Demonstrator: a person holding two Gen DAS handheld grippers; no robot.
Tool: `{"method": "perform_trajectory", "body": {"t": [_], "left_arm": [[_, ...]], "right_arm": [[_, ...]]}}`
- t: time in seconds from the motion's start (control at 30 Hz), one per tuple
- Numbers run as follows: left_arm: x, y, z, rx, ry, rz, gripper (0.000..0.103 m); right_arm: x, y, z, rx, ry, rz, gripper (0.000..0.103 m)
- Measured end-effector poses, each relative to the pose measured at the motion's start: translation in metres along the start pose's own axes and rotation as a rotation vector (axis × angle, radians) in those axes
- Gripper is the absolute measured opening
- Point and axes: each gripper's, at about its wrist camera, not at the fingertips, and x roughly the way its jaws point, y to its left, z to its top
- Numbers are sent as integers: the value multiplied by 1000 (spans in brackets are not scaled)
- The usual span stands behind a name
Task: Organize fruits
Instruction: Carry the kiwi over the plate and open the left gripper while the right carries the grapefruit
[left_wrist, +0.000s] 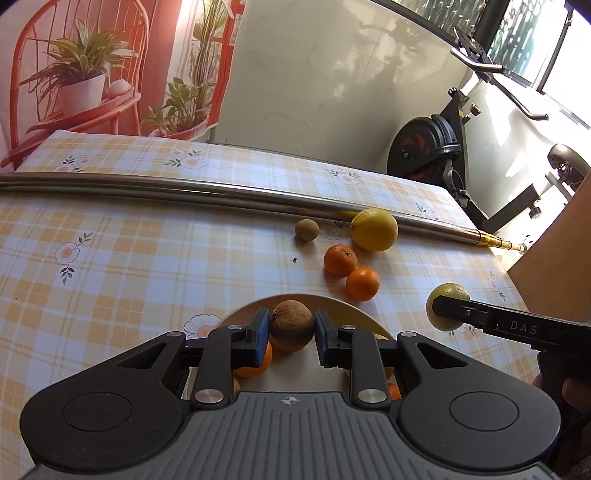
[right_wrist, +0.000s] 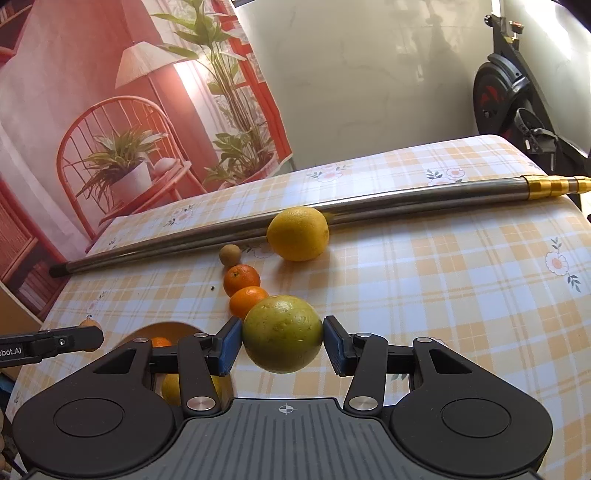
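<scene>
My left gripper (left_wrist: 291, 334) is shut on a round brown fruit (left_wrist: 291, 323), which hangs just over a pale plate (left_wrist: 351, 314) with orange fruit in it. Over the cloth to the right, my right gripper (right_wrist: 282, 341) is shut on a yellow-green citrus (right_wrist: 282, 332); the left wrist view shows that citrus (left_wrist: 448, 293) with a black finger across it. On the table beyond lie a big yellow lemon (left_wrist: 373, 229), two mandarins (left_wrist: 340, 260) (left_wrist: 362, 283) and a small brown fruit (left_wrist: 306, 229). The plate (right_wrist: 147, 330) is mostly hidden in the right wrist view.
A long steel pole (left_wrist: 184, 188) with a brass end lies across the checked tablecloth behind the fruit. A cardboard box (left_wrist: 554, 266) stands at the table's right edge. An exercise bike (left_wrist: 436, 151) is beyond the table.
</scene>
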Motion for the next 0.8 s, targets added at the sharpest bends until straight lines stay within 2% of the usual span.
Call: {"method": "perform_trajectory", "body": {"t": [0.3,0.53,0.8], "left_arm": [[12,-6,-6,24,41,-28,27],[35,-28,4,154,58,-67,28],[66,-34,7,199,121,-60,28]], "right_arm": [[-6,0,-8,-9,5,4,44],[-3,4,-12,-24,21,7,44],[-3,0,-11,-11,22,4,44]]}}
